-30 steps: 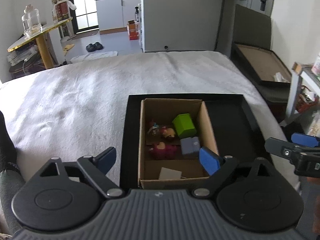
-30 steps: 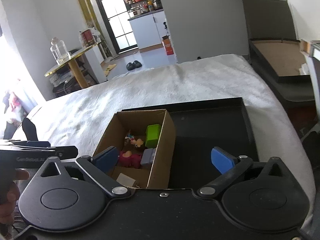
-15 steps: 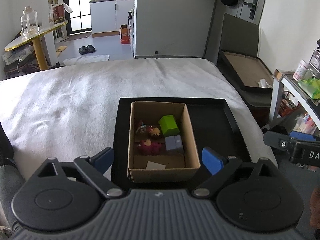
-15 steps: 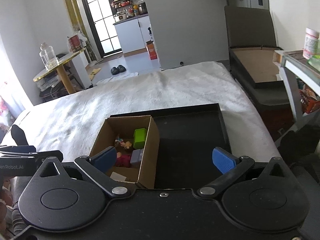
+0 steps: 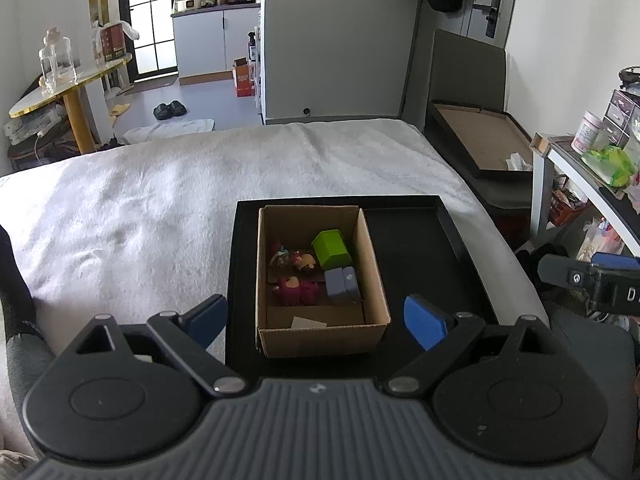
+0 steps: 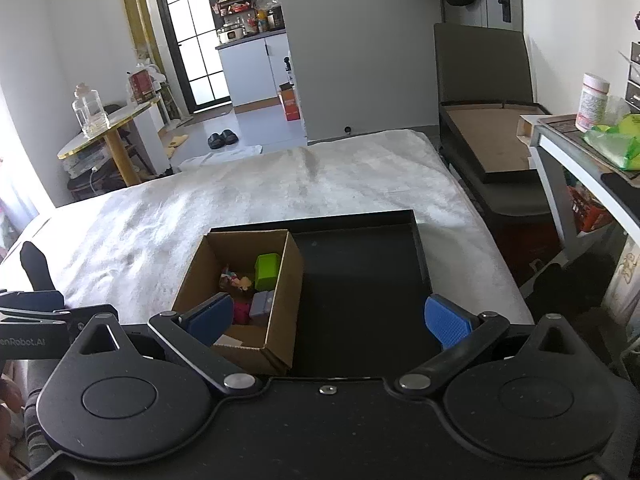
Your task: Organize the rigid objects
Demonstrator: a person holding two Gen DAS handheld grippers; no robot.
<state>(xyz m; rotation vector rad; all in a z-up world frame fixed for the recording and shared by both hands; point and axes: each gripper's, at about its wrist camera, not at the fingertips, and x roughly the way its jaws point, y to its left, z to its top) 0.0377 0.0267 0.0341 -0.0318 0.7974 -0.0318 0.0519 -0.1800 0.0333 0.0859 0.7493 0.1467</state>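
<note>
Against the left edge of a shallow black rectangular tray on the white bed, an open brown cardboard box was seen, toys kept inside. Both grippers, left and right, were held wide apart, nothing gripped.
</note>
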